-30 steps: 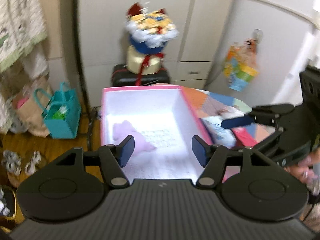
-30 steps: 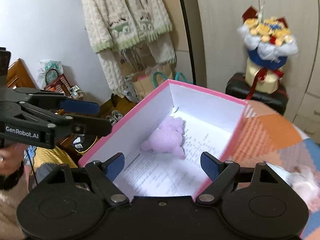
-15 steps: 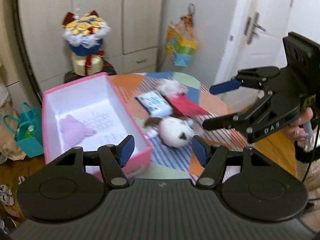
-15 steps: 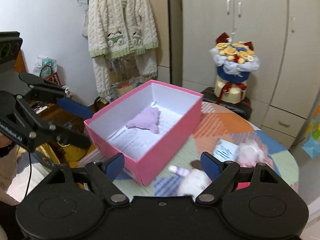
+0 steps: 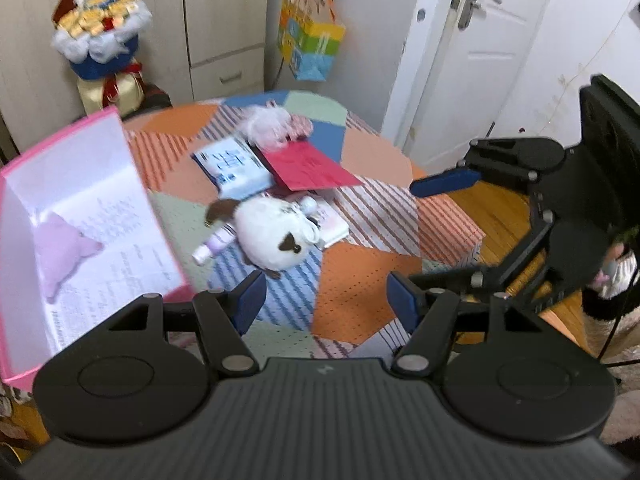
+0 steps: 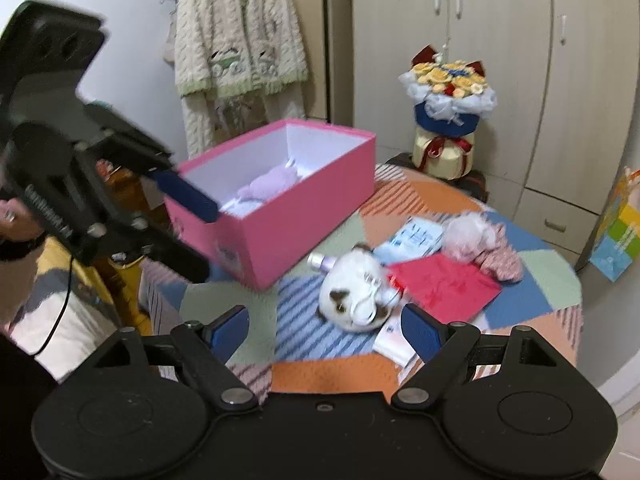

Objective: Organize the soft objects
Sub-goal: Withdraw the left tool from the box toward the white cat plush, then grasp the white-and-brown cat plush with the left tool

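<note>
- The white plush toy, round and fluffy with dark brown patches, lies on the patchwork tablecloth just beside the pink box. Its long axis runs from the box side toward the red paper; the brown tail points toward the box.
- A lilac plush, flat and soft, lies inside the box on printed paper, its long axis along the length of the box.
- A pale pink fluffy toy rests at the far edge of the red paper.
- The left gripper is spread wide and holds nothing.
- The right gripper is also spread wide and empty, above the white toy.
</note>
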Demonstrator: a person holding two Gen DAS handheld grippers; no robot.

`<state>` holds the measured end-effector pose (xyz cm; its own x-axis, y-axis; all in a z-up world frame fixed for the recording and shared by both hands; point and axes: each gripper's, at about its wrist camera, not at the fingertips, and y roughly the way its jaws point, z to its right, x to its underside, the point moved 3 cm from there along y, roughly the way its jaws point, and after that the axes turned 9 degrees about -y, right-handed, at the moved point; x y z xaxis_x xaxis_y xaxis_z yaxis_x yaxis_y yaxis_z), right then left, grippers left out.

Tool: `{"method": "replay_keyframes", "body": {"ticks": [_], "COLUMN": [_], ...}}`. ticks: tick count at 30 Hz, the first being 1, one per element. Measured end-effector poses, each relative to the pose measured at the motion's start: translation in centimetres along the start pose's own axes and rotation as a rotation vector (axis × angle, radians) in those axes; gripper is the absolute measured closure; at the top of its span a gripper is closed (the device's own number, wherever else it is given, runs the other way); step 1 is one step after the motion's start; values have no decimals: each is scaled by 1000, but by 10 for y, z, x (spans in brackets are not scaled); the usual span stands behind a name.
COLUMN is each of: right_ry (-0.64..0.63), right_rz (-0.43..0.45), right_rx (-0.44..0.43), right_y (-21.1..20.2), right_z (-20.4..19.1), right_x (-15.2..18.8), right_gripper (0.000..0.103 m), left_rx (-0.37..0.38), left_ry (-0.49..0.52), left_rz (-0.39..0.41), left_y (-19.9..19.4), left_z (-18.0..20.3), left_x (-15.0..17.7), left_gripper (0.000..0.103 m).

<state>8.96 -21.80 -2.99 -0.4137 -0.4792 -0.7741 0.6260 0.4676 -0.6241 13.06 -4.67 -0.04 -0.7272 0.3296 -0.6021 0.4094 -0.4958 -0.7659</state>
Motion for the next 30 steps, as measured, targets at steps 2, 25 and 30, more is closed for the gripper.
{"method": "replay_keyframes", "body": {"ticks": [2, 25, 30], "right_ry": [-11, -64, -88], "right_rz": [-5, 146, 122], "right_rx": [-17, 97, 129], "right_y": [9, 115, 127], "right_z": [-1, 14, 9], "right_x": [10, 48, 45], "right_gripper": [16, 16, 17], "left_rx": [2, -207, -179], "left_ry": [-15, -201, -273], "left_rz": [-18, 136, 122], "left_y": [15, 114, 124], "left_z": [1, -19, -26], "left_x": [-1, -13, -10], "left_gripper": [37, 36, 34]}}
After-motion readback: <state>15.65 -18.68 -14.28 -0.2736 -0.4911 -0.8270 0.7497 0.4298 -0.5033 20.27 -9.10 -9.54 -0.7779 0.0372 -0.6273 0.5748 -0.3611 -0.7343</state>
